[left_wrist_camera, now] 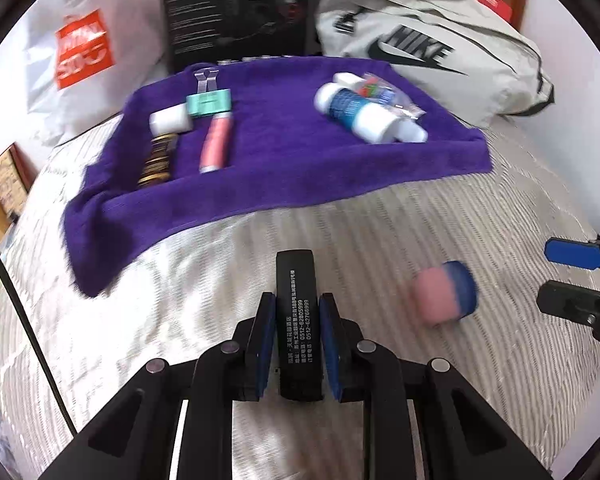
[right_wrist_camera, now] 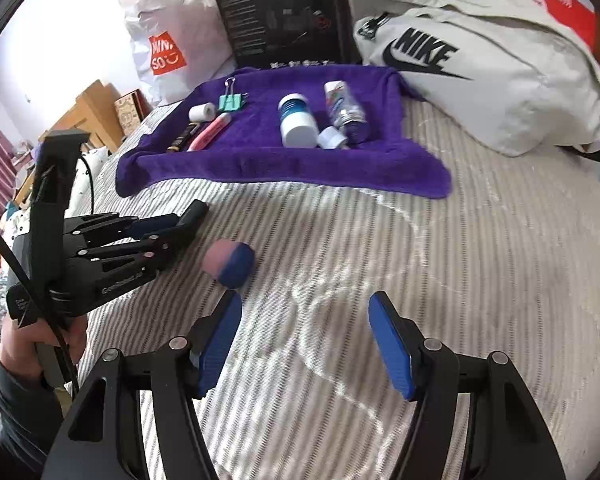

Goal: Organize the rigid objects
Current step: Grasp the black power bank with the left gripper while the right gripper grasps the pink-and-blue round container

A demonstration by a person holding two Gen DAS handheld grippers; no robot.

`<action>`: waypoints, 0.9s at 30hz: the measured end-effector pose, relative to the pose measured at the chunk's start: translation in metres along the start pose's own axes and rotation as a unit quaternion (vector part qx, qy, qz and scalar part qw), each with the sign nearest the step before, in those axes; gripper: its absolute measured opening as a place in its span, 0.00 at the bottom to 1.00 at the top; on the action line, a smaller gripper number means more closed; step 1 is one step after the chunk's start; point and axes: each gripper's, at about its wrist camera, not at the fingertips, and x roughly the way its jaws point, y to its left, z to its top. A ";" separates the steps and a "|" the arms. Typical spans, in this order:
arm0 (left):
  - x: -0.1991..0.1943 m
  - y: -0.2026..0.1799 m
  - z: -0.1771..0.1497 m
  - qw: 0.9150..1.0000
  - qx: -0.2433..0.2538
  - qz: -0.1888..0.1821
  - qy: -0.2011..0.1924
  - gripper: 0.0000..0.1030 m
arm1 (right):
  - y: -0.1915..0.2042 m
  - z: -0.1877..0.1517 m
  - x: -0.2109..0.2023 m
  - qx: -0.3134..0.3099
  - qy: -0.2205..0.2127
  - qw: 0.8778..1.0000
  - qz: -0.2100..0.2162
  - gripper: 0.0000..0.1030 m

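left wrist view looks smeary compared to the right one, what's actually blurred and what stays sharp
Left wrist view: motion blur smears the purple towel, its bottles and the pink-and-blue piece, while the black bar clamped in the left gripper keeps readable print. Right wrist view: the towel items are crisp, only that pink-and-blue piece is soft; both views bow at the edges.

A black comb [left_wrist_camera: 299, 320] with white print sits clamped upright between blue pads. A pink-and-blue sponge [left_wrist_camera: 446, 297] lies on the striped bed near its front edge. On the purple towel [left_wrist_camera: 284, 168] near the bed's far edge lie bottles [left_wrist_camera: 364, 114], a pink tube [left_wrist_camera: 217, 142] and a teal clip [left_wrist_camera: 209, 103].
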 end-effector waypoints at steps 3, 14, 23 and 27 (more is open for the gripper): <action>-0.005 0.015 -0.006 1.000 -0.010 0.009 0.001 0.21 | 0.007 0.004 0.011 0.003 0.001 1.000 0.014 0.64; -0.007 0.030 -0.015 1.000 -0.019 0.001 0.000 0.21 | 0.041 0.004 0.059 -0.078 0.022 0.996 -0.024 0.64; -0.007 0.035 -0.016 0.999 -0.032 -0.017 -0.005 0.21 | 0.062 0.027 0.082 -0.131 -0.003 0.991 -0.033 0.64; -0.007 0.035 -0.017 0.999 -0.030 -0.016 -0.006 0.21 | 0.064 0.033 0.086 -0.113 -0.014 0.993 -0.013 0.49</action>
